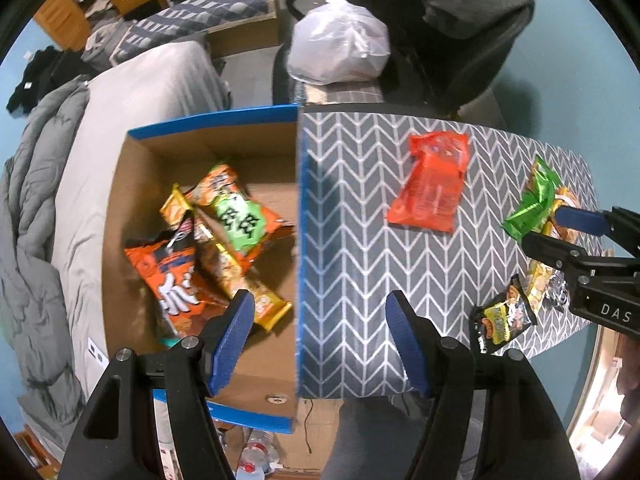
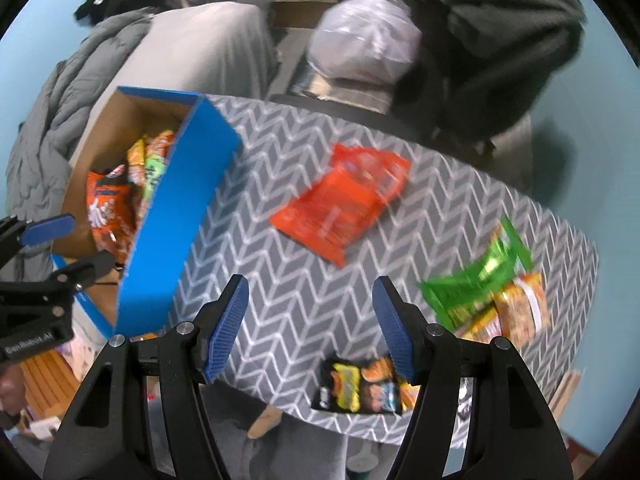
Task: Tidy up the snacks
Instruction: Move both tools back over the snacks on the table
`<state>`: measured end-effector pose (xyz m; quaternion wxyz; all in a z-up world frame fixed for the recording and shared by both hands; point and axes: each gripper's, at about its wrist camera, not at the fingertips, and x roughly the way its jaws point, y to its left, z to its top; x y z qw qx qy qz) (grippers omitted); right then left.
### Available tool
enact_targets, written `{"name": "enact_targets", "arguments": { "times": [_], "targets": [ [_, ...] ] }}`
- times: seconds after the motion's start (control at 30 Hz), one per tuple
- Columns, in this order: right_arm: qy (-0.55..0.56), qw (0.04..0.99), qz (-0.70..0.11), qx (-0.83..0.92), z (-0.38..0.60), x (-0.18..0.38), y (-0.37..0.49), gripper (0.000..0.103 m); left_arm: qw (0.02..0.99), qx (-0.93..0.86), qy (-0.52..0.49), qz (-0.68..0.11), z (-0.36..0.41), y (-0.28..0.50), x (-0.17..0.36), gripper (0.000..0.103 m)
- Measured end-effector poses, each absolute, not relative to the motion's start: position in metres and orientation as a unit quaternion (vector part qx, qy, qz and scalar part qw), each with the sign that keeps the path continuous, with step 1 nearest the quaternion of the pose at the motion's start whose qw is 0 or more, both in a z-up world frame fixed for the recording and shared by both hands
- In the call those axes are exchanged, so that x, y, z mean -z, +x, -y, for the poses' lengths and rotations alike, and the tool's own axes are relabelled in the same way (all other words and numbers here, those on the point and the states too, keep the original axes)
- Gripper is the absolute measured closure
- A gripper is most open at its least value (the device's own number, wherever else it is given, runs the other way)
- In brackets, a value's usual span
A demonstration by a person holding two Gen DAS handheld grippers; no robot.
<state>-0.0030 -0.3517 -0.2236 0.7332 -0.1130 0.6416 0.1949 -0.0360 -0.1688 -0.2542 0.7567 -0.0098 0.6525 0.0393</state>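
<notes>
A blue-edged cardboard box [image 1: 298, 216] stands left of the chevron-patterned table [image 1: 352, 240] and holds several snack packets [image 1: 224, 240]. A red packet [image 1: 434, 182] lies on the table, with a green packet [image 1: 534, 204] and a black-and-yellow packet [image 1: 502, 320] near the right edge. My left gripper [image 1: 320, 312] is open and empty, above the box's right wall. My right gripper [image 2: 310, 300] is open and empty over the table's front, between the red packet [image 2: 344, 202], the green packet [image 2: 476, 284] and the black packet [image 2: 360, 386]. The box [image 2: 176, 216] is at its left.
A white plastic bag [image 1: 340, 46] sits on a chair behind the table, next to a dark garment [image 1: 468, 12]. A bed with grey bedding [image 1: 132, 92] is beside the box. Bottles and clutter [image 1: 256, 452] lie on the floor below.
</notes>
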Motion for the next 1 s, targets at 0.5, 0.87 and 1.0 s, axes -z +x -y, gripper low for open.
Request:
{"name": "enact_targets", "arguments": {
  "times": [0.5, 0.87, 1.0],
  "targets": [
    [-0.049, 0.73, -0.675, -0.094, 0.473, 0.255, -0.013, 0.038, 0.744, -0.001, 0.019, -0.667, 0.227, -0.02, 0.272, 0.034],
    [-0.001, 0.717, -0.695, -0.056, 0.523, 0.288, -0.021, 0.038, 0.736, 0.026, 0.051, -0.675, 0.274, -0.013, 0.296, 0.029],
    [0.016, 0.71, -0.702, -0.044, 0.533, 0.307, -0.022, 0.038, 0.731, 0.042, 0.062, -0.678, 0.292, -0.015, 0.307, 0.029]
  ]
}}
